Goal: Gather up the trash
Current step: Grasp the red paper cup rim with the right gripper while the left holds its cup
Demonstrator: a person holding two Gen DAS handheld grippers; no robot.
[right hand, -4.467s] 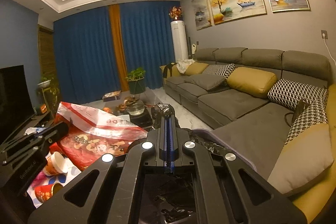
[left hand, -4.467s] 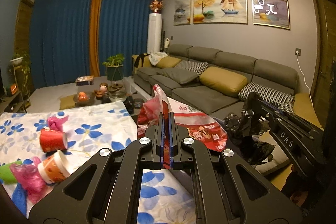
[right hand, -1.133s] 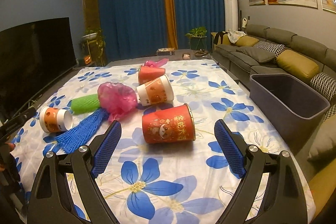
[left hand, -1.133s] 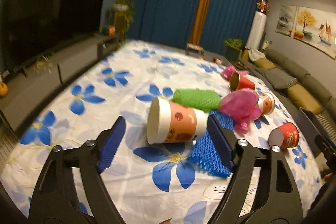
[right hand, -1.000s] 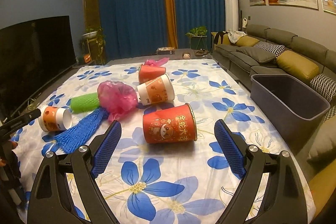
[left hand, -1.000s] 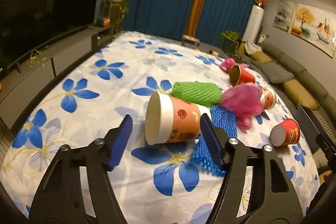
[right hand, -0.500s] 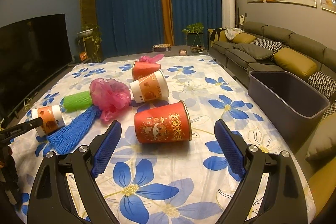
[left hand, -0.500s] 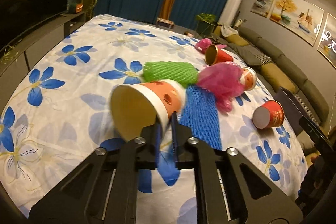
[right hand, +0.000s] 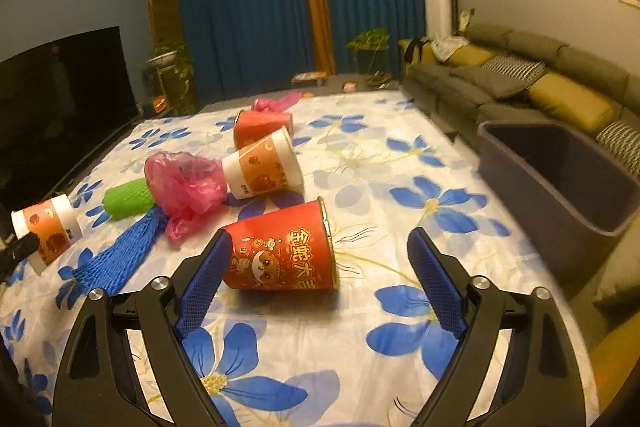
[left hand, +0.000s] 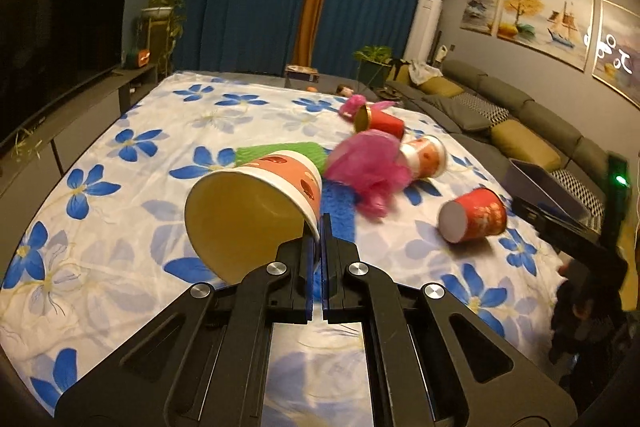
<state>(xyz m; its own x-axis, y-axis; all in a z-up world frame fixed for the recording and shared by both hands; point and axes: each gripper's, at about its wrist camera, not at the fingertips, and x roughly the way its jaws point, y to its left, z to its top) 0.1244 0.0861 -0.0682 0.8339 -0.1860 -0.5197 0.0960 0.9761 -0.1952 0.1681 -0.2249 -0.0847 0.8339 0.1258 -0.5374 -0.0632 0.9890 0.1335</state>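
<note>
My left gripper [left hand: 321, 227] is shut on the rim of an orange-and-white paper cup [left hand: 256, 207] and holds it lifted above the floral cloth; the cup also shows in the right wrist view [right hand: 46, 227]. My right gripper [right hand: 318, 263] is open, its fingers on either side of a red paper cup [right hand: 280, 247] that lies on its side on the cloth. That red cup shows in the left wrist view [left hand: 474, 219]. A grey bin [right hand: 556, 171] stands off the table's right edge.
On the floral-clothed table [right hand: 400, 187] lie a pink plastic bag [right hand: 184, 183], a green foam net [right hand: 124, 203], a blue net [right hand: 120, 255], another orange-and-white cup [right hand: 264, 167] and a second red cup [right hand: 260, 127]. A grey sofa [right hand: 540, 83] runs along the right; a TV [right hand: 60, 91] stands left.
My left gripper has closed on the orange-and-white cup's rim and lifted it off the cloth. My right gripper has moved forward and down to straddle the red cup.
</note>
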